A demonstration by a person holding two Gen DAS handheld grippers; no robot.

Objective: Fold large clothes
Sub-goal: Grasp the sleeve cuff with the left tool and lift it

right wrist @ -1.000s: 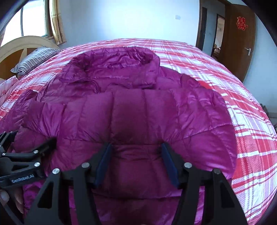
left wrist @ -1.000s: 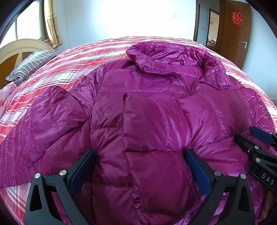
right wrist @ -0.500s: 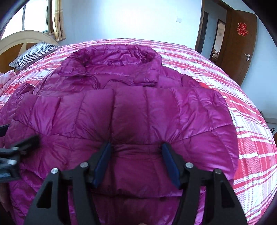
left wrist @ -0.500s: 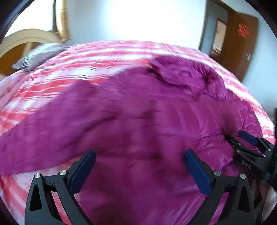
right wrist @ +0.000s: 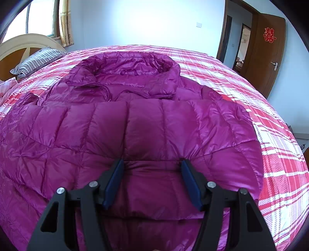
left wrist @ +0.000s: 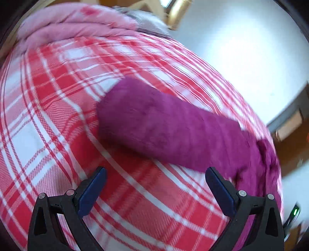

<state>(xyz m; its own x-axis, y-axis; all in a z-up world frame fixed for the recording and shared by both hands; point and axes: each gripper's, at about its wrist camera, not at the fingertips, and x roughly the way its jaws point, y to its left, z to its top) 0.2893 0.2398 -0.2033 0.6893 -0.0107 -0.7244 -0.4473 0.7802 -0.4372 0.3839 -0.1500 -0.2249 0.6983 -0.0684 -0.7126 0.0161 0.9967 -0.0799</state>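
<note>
At the bottom of the right wrist view, the right gripper (right wrist: 151, 175) is clenched on a bunched fold of the magenta puffer jacket (right wrist: 135, 123), its blue pads pressed into the quilted fabric from both sides. The jacket spreads across the middle of that frame on the bed, its lower part folded up over the chest, its collar (right wrist: 131, 67) lying farther back toward the upper centre.

In the left wrist view, blurred and tilted, the left gripper (left wrist: 154, 185) stands released at the bottom, jaws wide with only the bedspread (left wrist: 48, 108) between them. Just beyond them the jacket's sleeve (left wrist: 164, 127) lies stretched from the centre toward the right edge.

The bedspread is red, pink and white plaid and covers the whole bed. Farther back, at upper left of the right wrist view, a striped pillow (right wrist: 36, 61) rests by a curved headboard (right wrist: 25, 42) under a curtained window (right wrist: 42, 17). A pale wall fills the far centre; a brown door (right wrist: 268, 56) with a red ornament stands open at upper right.
</note>
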